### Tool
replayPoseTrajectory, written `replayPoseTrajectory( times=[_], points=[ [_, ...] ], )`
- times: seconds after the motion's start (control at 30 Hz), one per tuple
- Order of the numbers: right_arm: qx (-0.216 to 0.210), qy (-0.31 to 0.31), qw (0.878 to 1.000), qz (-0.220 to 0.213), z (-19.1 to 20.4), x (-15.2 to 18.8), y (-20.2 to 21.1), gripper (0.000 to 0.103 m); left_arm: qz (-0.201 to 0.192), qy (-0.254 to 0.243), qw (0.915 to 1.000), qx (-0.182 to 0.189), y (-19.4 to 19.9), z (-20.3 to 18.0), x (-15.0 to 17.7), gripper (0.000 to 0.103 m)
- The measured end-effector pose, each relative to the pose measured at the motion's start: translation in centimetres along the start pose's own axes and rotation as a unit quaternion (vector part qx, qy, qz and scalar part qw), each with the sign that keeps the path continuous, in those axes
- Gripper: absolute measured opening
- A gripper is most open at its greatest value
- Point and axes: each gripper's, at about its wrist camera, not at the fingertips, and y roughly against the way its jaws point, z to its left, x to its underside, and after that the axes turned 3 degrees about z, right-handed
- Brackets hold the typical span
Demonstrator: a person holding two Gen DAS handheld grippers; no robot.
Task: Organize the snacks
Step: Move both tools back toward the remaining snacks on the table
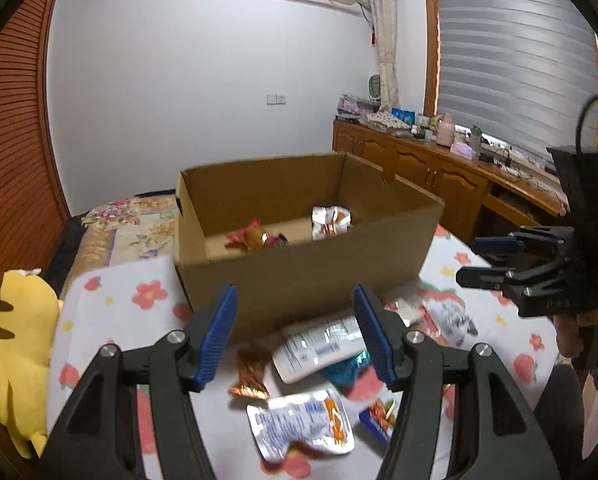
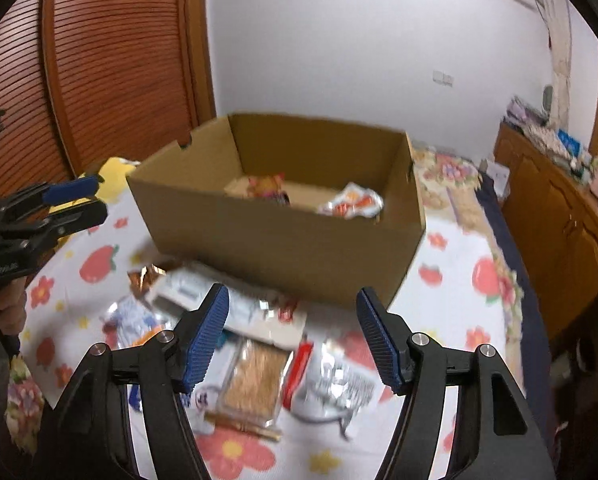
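Both grippers, left (image 1: 295,334) and right (image 2: 293,334), stand wide and empty. Loose foil and plastic snack packets (image 1: 303,424) lie at six o'clock of the open brown cardboard box (image 1: 299,276). Recommend descending squarely over one packet, pinching its edge.

Open cardboard box (image 1: 299,268) behind scattered snack packets (image 1: 303,424) on floral cloth (image 1: 111,312)

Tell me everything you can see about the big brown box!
The cardboard box is plain brown, rectangular and open on top, with small cut-out notches near its upper edges. It sits upright on the flowery cloth. Inside lie a pink-and-orange snack packet and a white-and-orange one. More snack packets lie on the cloth along its front wall.
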Motion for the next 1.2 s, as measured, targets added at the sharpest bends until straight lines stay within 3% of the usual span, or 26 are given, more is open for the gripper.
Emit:
replayPoseTrajectory(
  times=[0.4,0.6,0.87,1.2],
  points=[
    [0.026,-0.026,0.998,0.044,-1.7,4.8,-2.1,0.067,0.061,0.013,0.998,-0.01,-1.5,-0.5,5.8,0.06],
    [0.032,-0.034,0.996,0.073,-4.0,6.4,-3.0,0.067,0.08,0.023,0.9965,-0.01,-2.2,-0.5,7.6,0.06],
    [0.047,-0.001,0.993,0.106,-4.8,8.8,-3.2,0.067,0.09,0.031,0.9954,-0.012,-3.1,-0.1,8.4,0.06],
    [0.032,0.057,0.991,0.114,-3.6,7.1,-6.2,0.067,0.092,0.074,0.993,-0.002,-3.2,1.6,8.7,0.06]
  ],
)
